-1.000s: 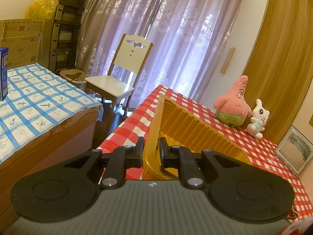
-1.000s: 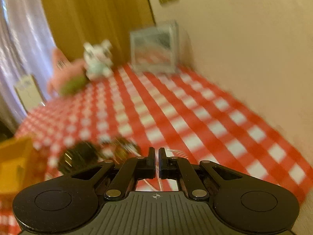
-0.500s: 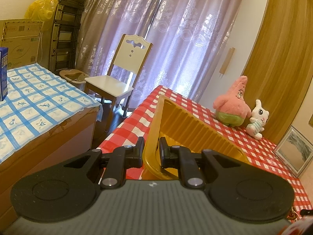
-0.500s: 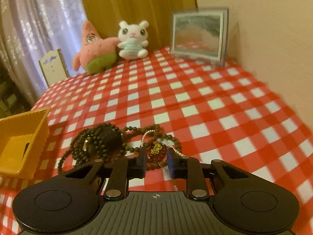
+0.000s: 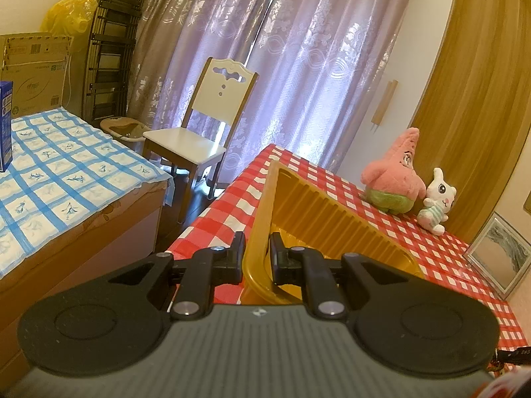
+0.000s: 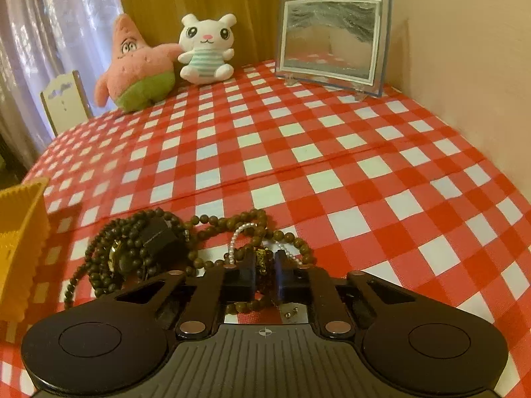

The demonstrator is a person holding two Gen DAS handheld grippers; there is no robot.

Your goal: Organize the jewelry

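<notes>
My left gripper (image 5: pixel 257 248) is shut on the rim of a yellow ribbed plastic tray (image 5: pixel 318 212) and holds it tilted on the red checked table. The tray's corner also shows in the right wrist view (image 6: pixel 20 229). A tangle of jewelry lies on the cloth there: dark brown bead strands (image 6: pixel 132 238), a small black box (image 6: pixel 159 232), a thin white pearl strand (image 6: pixel 237 235) and a gold piece (image 6: pixel 262 258). My right gripper (image 6: pixel 264 265) is low over the pile, jaws a little apart around the gold piece.
A pink starfish plush (image 6: pixel 136 73) and a white bunny plush (image 6: pixel 205 49) sit at the table's far edge. A framed picture (image 6: pixel 332 39) leans on the wall. Left of the table stand a white chair (image 5: pixel 205 126) and a blue-checked bed (image 5: pixel 66 172).
The right gripper swung down and forward onto the jewelry pile, and its jaws opened from nearly shut to straddle the gold piece. The left gripper and tray stayed still.
</notes>
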